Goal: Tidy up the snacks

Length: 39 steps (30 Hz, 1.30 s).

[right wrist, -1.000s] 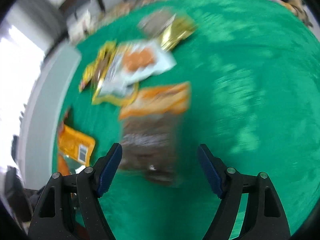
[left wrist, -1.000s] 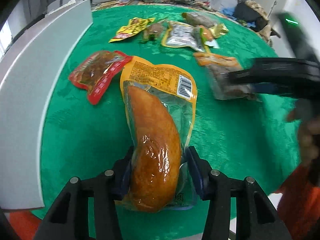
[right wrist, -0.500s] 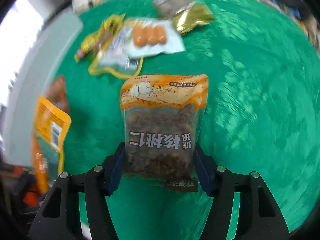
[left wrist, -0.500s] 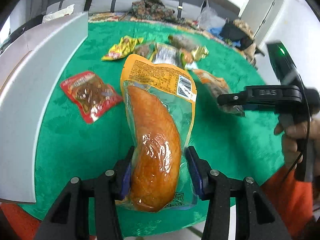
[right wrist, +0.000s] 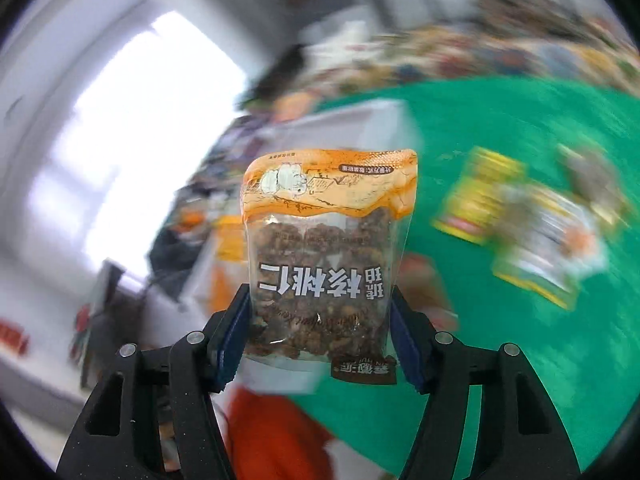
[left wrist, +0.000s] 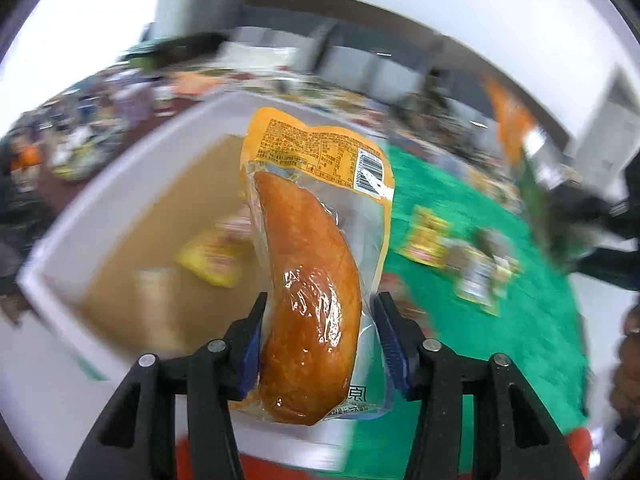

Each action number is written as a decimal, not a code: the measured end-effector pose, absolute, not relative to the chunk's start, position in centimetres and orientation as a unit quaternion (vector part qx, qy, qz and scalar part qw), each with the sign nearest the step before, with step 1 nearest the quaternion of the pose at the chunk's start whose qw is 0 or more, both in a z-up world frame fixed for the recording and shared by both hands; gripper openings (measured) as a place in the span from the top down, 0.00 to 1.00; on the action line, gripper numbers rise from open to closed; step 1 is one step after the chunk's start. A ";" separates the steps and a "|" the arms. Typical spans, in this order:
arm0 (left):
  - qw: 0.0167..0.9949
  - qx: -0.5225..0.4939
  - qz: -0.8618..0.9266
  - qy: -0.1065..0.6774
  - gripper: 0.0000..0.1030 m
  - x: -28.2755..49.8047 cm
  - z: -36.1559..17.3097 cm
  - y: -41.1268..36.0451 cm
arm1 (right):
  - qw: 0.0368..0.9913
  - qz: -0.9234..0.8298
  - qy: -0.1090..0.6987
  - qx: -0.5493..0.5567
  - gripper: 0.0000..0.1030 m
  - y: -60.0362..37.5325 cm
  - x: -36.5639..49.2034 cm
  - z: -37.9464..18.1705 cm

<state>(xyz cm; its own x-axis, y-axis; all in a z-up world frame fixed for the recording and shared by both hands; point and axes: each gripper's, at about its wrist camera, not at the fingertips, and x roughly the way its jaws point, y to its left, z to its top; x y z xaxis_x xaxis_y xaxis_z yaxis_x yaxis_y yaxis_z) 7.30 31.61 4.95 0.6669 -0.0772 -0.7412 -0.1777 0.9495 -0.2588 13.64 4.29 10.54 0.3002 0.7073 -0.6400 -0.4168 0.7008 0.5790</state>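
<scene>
Two fisheye views, each looking forward along a hand-held gripper's two black fingers with blue pads. Both backgrounds are blurred.

In the left wrist view, the left gripper holds a vacuum-sealed pack of glossy brown smoked meat with an orange printed top and a barcode. The pack stands upright between the pads, raised off the table. The left pad presses the meat; the right pad sits at the pack's clear edge, and the jaws are opening slightly around it. Behind and to the left lies an open white box with a tan floor; a yellow packet rests inside. The held pack hangs over the box's right side. To the right, a green tablecloth carries several blurred snack packets.

In the right wrist view, the right gripper holds a clear bag of candied walnuts with an orange top band and white lettering seen upside down. Both pads touch the bag's lower sides, and the jaws are easing apart a little. The bag is lifted above the near left edge of the green cloth, with the white box beyond it. Loose packets lie far right. Orange clothing shows below.
</scene>
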 end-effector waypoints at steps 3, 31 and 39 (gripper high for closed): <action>0.887 -0.152 0.113 0.422 0.27 7.4 3.9 36.3 | 0.774 0.402 0.467 0.143 0.26 12.4 14.6 11.3; 0.842 -0.108 -0.036 0.527 0.11 12.4 -4.2 13.1 | 0.882 0.015 0.470 -0.011 0.24 -16.5 12.5 -9.2; 0.824 -0.070 0.047 0.560 0.05 20.6 -9.4 12.2 | 0.897 0.024 0.442 -0.012 0.22 -16.9 11.0 -9.2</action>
<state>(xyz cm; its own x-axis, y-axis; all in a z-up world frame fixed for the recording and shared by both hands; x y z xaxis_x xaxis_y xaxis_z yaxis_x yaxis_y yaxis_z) 20.63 12.21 -9.40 0.3681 -0.0009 -0.9298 -0.1566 0.9856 -0.0629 10.96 -16.89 -9.16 0.6077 0.0326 -0.7935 -0.0543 0.9985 -0.0006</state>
